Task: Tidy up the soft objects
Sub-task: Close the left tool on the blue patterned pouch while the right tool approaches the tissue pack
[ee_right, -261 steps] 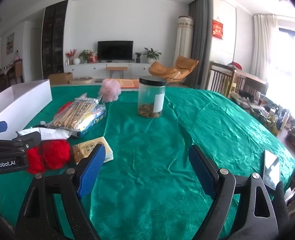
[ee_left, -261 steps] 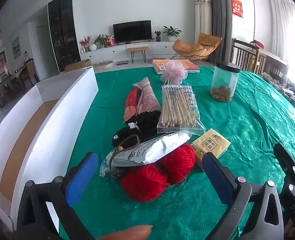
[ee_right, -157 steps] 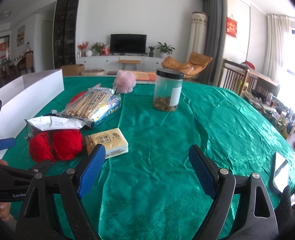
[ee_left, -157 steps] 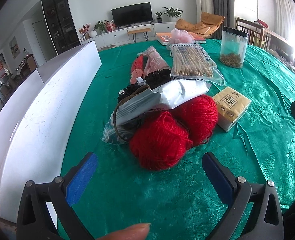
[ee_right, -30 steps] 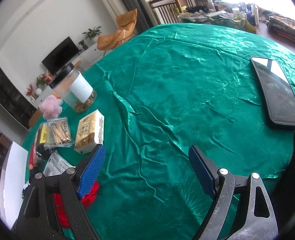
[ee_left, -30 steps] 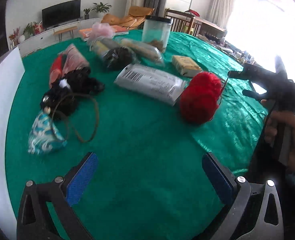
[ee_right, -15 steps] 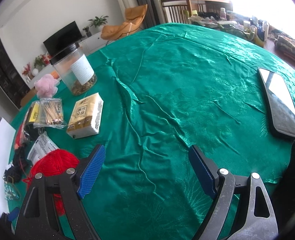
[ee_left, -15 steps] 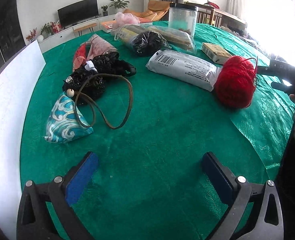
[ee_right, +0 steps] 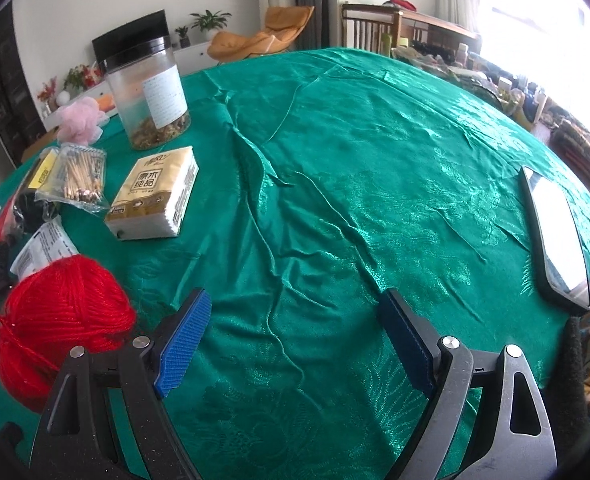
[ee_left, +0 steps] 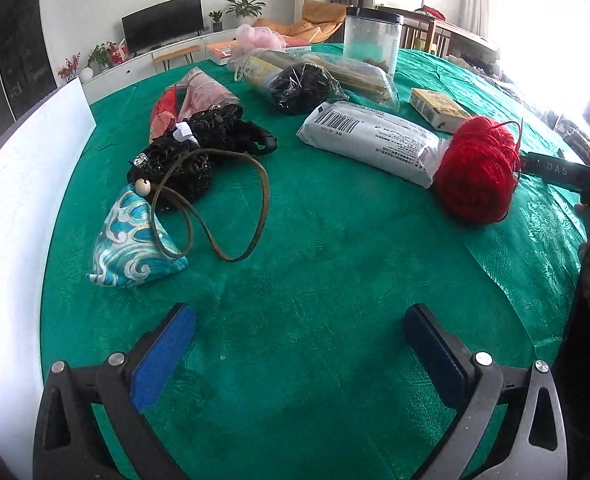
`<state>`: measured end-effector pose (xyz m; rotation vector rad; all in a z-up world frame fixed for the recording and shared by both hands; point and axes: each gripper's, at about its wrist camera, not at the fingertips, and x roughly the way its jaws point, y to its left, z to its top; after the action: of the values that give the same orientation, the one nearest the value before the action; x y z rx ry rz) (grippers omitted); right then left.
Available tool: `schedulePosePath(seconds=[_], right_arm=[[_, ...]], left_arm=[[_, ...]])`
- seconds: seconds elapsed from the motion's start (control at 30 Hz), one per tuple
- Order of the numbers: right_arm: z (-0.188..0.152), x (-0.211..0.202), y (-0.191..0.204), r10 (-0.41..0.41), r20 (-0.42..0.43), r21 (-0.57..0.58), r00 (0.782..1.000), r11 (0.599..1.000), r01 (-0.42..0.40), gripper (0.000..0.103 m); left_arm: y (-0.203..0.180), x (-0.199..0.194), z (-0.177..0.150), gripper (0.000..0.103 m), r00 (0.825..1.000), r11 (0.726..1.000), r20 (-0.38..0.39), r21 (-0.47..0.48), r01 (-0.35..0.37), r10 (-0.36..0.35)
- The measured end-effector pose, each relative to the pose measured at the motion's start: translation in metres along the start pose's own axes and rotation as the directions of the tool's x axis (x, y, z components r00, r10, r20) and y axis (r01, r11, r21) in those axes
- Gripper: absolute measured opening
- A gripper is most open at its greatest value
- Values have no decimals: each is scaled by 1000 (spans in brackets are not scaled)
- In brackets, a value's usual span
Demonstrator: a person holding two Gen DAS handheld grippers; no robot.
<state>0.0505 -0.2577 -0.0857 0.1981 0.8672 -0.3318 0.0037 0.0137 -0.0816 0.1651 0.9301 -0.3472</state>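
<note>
Red yarn ball (ee_left: 477, 168): sitting on the green tablecloth (ee_right: 355, 200), touching the end of the white barcode packet (ee_left: 369, 142), with a loose strand trailing off its top (in the right wrist view it is lying just left of that tool's left finger).
Other soft things: a blue patterned pouch (ee_left: 137, 242) with a brown cord loop (ee_left: 231, 204) is lying near the white box wall (ee_left: 19, 208); a black lace bundle (ee_left: 199, 148) and pink fabric (ee_left: 203, 94) are lying behind it.
Harder things: a tissue pack (ee_right: 155, 196), a bag of sticks (ee_right: 81, 176), a clear jar (ee_right: 147, 96) and a phone (ee_right: 555, 240) are sitting farther out.
Left gripper (ee_left: 299, 352): hovering over bare cloth with its jaws spread wide, holding nothing.
Right gripper (ee_right: 295, 340): likewise gaping and empty, aiming at bare cloth beside the yarn.
Likely step: approaching a soft item for pickup, probably the yarn or the pouch.
Risk: the yarn is probably going to roll or unwind if a finger is catching the loose strand; squeezing off-centre could be letting it slip out.
Risk: the cord loop could be snagging on the lace bundle, since it is resting on it, and dragging that along.
</note>
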Motion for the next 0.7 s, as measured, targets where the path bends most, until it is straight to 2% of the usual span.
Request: schedulePosePath(seconds=[0.7], right_arm=[[-2, 1, 5, -21, -5, -26, 1000, 999, 21, 88]], left_arm=[[0, 0, 0, 103, 1000, 1000, 0, 1, 0, 0]])
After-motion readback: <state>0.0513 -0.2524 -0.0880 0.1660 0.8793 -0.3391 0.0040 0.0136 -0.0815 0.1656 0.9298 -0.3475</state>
